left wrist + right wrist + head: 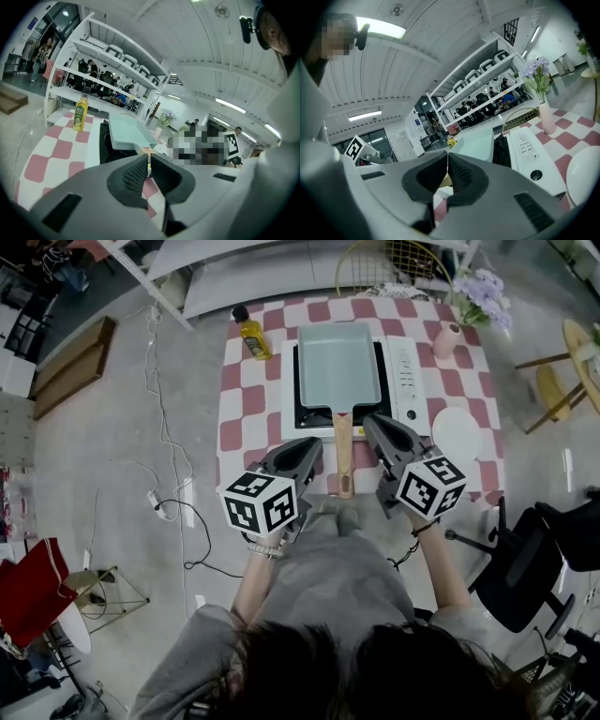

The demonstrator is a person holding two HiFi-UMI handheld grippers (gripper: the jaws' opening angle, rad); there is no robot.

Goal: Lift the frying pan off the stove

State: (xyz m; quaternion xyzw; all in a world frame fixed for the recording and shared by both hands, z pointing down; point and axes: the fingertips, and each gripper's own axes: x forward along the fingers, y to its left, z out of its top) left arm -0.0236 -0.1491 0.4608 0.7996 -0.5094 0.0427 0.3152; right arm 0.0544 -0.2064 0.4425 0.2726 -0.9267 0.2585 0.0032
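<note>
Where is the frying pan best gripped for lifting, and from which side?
The wooden handle: it juts from the frying pan over the near edge of the stove toward the person, long and narrow. Likely come from the near side, jaws straddling it; the left gripper and right gripper, both shut, would have to open first.

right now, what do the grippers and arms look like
Both the left gripper and right gripper are grey wedge-shaped shells with black ribbed pads, each carrying a white cube with black square markers. A band circles each wrist; sleeves are grey.
</note>
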